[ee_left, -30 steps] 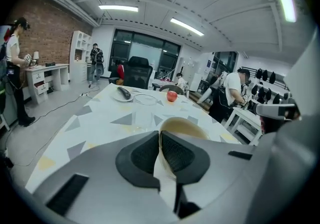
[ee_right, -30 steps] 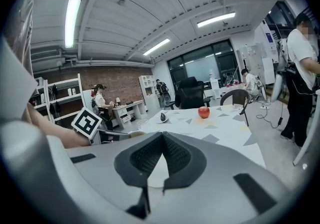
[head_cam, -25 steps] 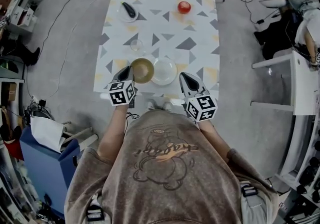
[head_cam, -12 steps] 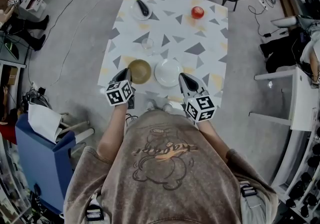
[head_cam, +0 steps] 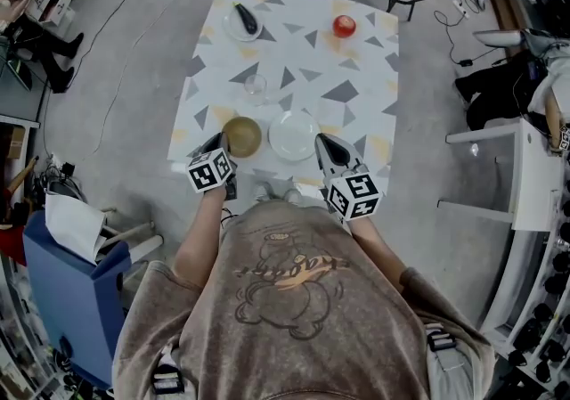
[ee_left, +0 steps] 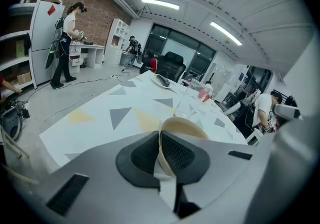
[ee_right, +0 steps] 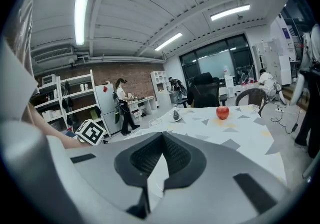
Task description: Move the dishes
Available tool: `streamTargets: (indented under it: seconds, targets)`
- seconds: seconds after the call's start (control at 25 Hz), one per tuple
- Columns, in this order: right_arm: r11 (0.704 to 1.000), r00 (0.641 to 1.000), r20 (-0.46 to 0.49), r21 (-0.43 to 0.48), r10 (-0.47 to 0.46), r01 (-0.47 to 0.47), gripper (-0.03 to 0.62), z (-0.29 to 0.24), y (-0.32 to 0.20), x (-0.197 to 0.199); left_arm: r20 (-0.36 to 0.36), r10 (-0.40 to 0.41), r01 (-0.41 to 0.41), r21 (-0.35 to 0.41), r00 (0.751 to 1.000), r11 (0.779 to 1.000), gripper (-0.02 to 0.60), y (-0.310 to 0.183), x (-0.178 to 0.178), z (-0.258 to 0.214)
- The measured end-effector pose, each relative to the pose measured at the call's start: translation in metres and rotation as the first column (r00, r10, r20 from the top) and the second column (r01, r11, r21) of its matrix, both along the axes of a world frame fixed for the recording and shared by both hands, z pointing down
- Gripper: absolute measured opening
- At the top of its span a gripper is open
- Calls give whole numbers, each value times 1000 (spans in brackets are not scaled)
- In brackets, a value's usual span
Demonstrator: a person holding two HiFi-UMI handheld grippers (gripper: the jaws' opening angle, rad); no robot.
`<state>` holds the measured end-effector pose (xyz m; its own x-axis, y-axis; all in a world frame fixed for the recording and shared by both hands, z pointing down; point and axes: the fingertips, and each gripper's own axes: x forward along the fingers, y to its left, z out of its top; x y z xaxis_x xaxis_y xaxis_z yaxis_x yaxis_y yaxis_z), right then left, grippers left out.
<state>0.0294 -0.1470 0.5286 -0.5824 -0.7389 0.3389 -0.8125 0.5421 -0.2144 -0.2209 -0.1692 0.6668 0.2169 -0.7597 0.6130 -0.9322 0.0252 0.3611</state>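
The step in hand is the shifting of the 1st dish: the left hand-held gripper (ee_left: 160, 140) is clamped on the near rim of the brown bowl (head_cam: 241, 136), 1 pad inside the wall and 1 outside. The bowl sits low on the table (head_cam: 356, 91), near its front left corner and just left of the white plate (head_cam: 294, 135). The right hand-held gripper (ee_right: 162, 140) has its pads together on nothing that I can make out, with its tip just at the plate's right rim. Next, I judge, the bowl must be set down flat and let go without tipping over the table edge, and the plate taken by its rim. Against 1 second ago, the bowl, then touching the plate, now stands apart from it, further left and nearer the front edge; the plate seems unmoved.
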Motion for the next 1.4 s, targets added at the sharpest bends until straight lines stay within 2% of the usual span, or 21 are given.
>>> streamTargets:
  seconds: [0.16,0.52,0.6,0.68,0.88,1.08,1.4]
  targets:
    - [1000,1000,-4,-2,2,-2,3,0,-3,3,-7,-12,12,-11,1000,1000,32,0,1,6]
    - [1000,1000,-3,-8,-4,4,3,2,-3,5,-36,-25,26,15,999,1000,44,-4,2,3]
    - [1000,1000,-2,-8,-6,6,3,3,-4,4,-21,-22,23,27,1000,999,95,-6,1,1]
    - [1000,1000,-2,-8,-6,6,3,2,-3,4,-2,-18,18,47,1000,999,120,-8,-1,-5]
    - [1000,1000,1,-4,-5,5,3,1,-2,5,40,1,-7,125,999,992,129,-17,-3,-35]
    - [1000,1000,8,4,-5,5,3,-1,-2,5,112,51,-77,242,992,967,129,-33,1,-86]
    - [1000,1000,15,23,11,-12,3,-7,-4,8,150,119,-171,403,981,899,129,-31,22,-171]
